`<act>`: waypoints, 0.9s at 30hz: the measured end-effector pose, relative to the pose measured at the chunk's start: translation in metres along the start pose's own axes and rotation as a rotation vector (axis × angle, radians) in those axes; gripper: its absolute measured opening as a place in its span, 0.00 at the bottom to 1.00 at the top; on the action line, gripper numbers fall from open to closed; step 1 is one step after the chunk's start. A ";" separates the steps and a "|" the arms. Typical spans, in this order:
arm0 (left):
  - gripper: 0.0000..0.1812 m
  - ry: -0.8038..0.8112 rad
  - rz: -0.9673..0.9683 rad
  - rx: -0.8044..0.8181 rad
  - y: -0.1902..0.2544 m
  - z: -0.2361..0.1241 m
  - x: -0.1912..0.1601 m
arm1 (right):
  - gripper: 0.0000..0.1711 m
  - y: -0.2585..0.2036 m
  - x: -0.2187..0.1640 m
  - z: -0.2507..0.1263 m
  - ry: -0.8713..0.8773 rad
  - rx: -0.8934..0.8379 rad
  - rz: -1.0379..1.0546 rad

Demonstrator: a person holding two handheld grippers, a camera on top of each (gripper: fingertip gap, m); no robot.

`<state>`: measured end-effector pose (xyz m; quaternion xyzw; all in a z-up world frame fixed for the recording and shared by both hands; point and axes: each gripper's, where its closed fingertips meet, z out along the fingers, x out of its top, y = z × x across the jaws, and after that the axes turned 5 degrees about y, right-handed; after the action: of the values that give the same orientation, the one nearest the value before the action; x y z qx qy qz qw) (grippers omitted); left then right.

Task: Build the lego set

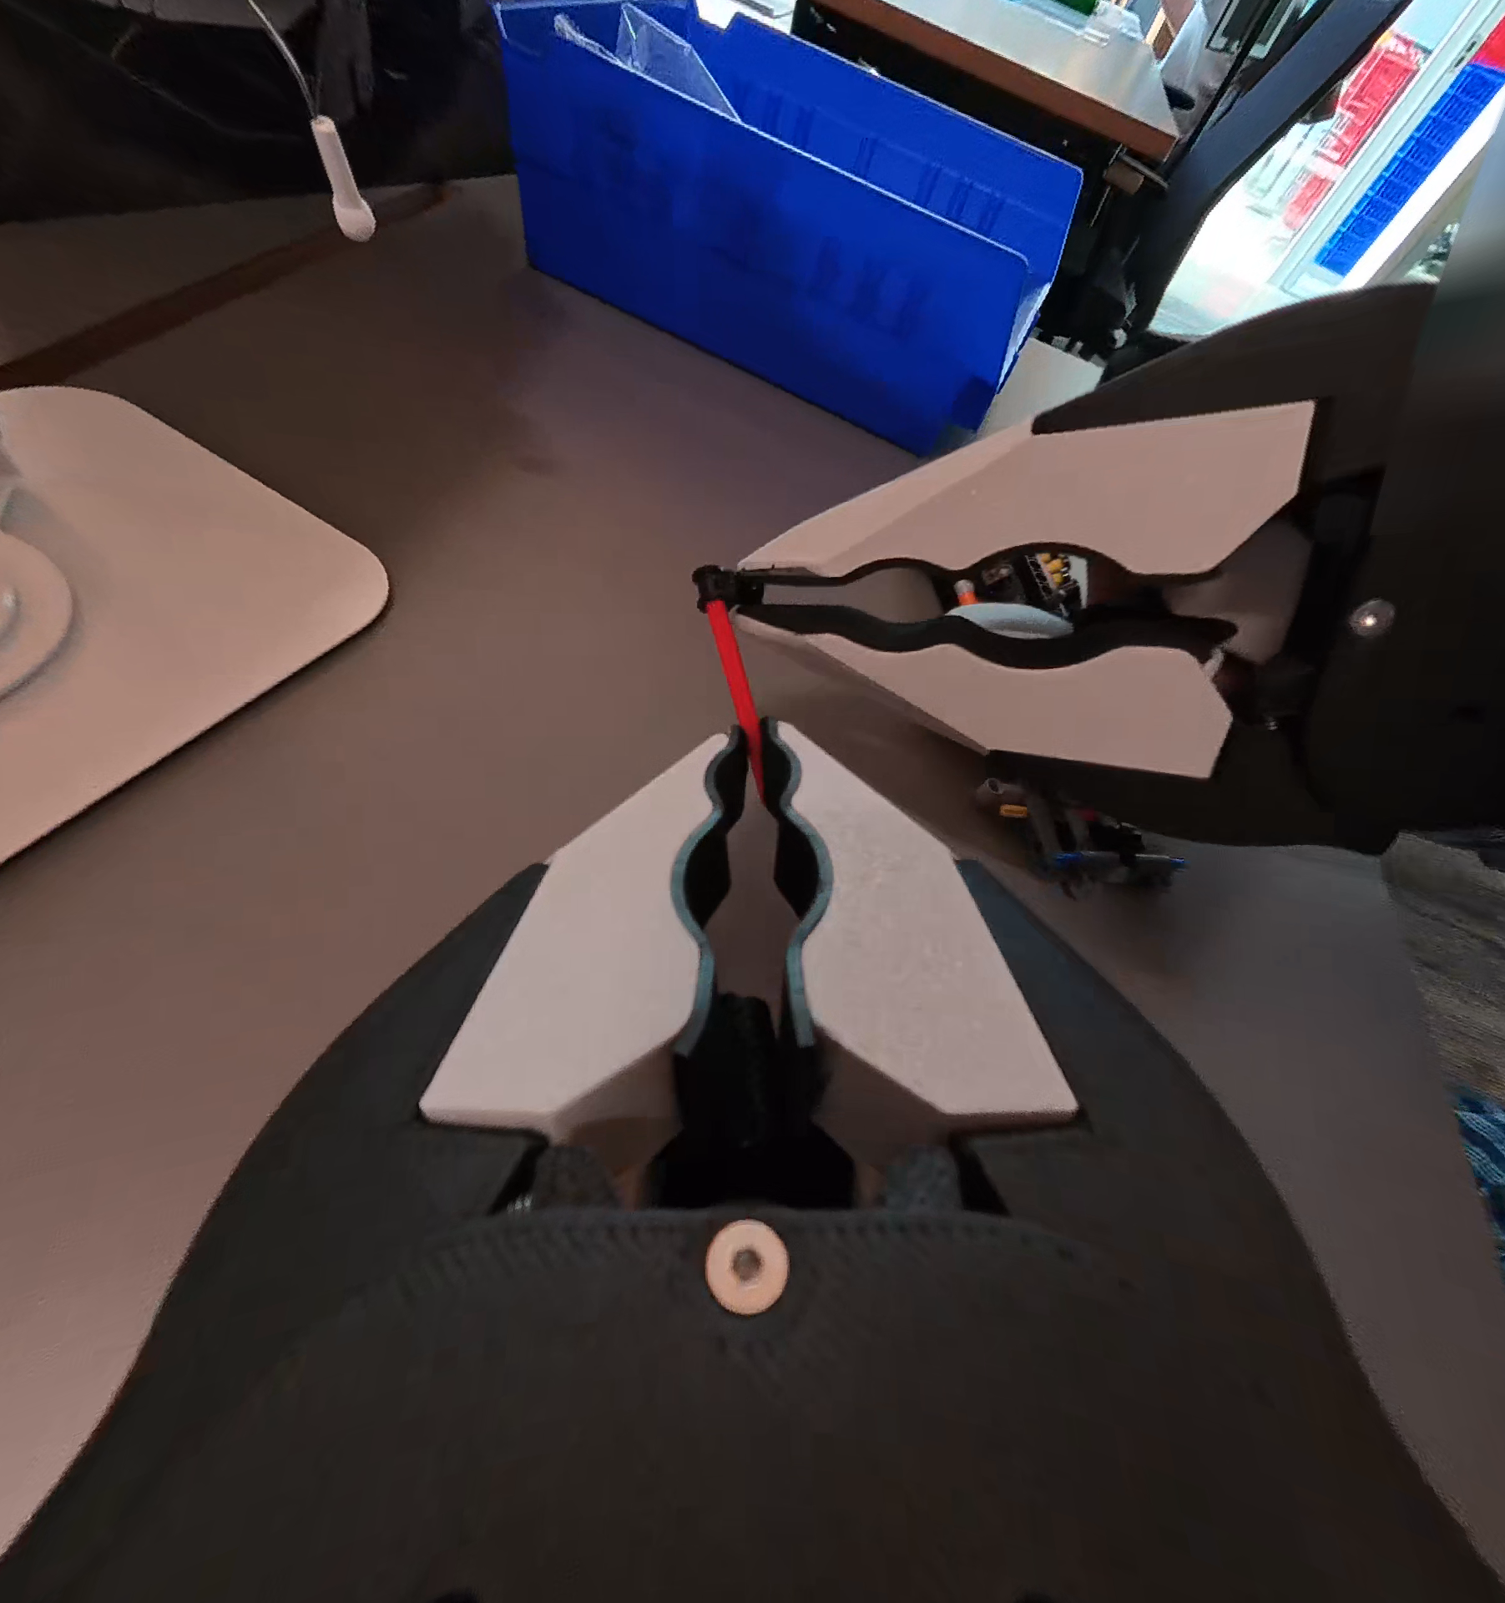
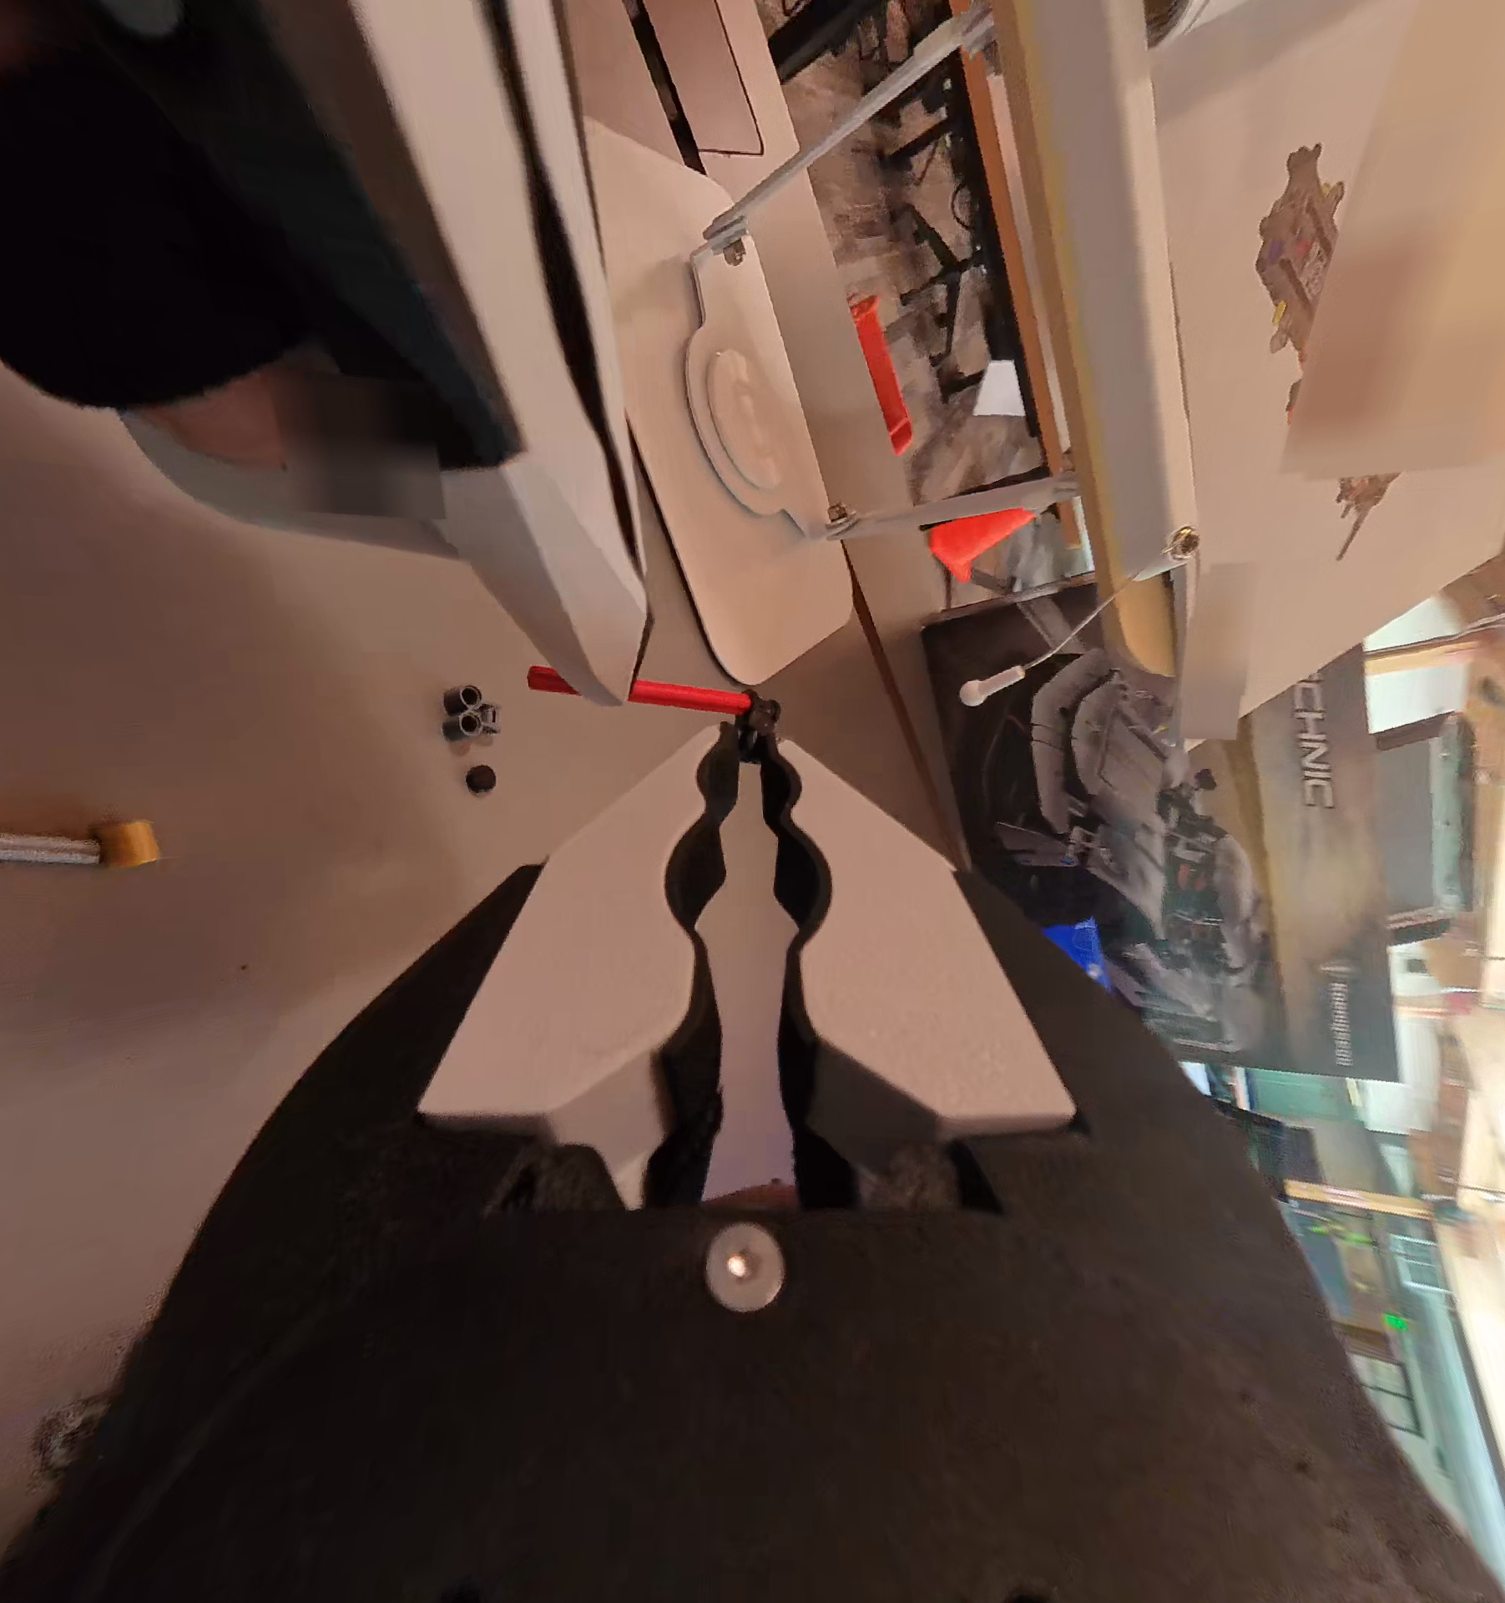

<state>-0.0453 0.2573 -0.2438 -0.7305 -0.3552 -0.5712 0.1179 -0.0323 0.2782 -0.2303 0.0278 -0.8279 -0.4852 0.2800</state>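
- Fingers of your left gripper are pressed together on the lower end of the red axle, which stands up out of them above the tabletop.
- Your right gripper pinches a small black connector sitting at the top end of the red axle; whether it is fully seated on the axle you cannot tell from these views.
- Left of the red axle in the right wrist view, a small cluster of grey connectors and one dark round piece lie loose on the tabletop, apparently unused so far.
- Right of the red axle in the left wrist view, a partly built assembly sits beneath your right gripper, so some building looks done.
- Judging by this, you are at a small sub-step early or midway through; the axle sub-part has yet to join the assembly, and the loose pieces remain to be placed.
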 end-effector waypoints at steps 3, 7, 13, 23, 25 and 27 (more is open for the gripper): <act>0.01 -0.008 0.041 0.014 0.000 0.000 0.000 | 0.01 0.000 0.000 0.000 0.007 0.017 -0.003; 0.01 -0.026 0.095 0.025 0.000 -0.001 -0.001 | 0.01 0.001 0.001 -0.002 0.038 0.049 -0.026; 0.01 -0.050 0.058 -0.027 0.005 -0.003 -0.001 | 0.01 0.002 0.004 -0.005 0.078 0.057 -0.159; 0.01 -0.052 -0.093 -0.122 0.009 -0.006 0.001 | 0.00 0.001 0.008 -0.010 0.118 0.015 -0.267; 0.01 -0.053 -0.122 -0.143 0.012 -0.006 0.000 | 0.00 0.000 0.010 -0.010 0.119 0.005 -0.302; 0.01 -0.062 -0.125 -0.146 0.013 -0.004 -0.003 | 0.00 -0.002 0.011 -0.010 0.125 0.009 -0.313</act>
<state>-0.0406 0.2445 -0.2420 -0.7310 -0.3611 -0.5788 0.0175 -0.0373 0.2658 -0.2232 0.1878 -0.7964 -0.5166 0.2520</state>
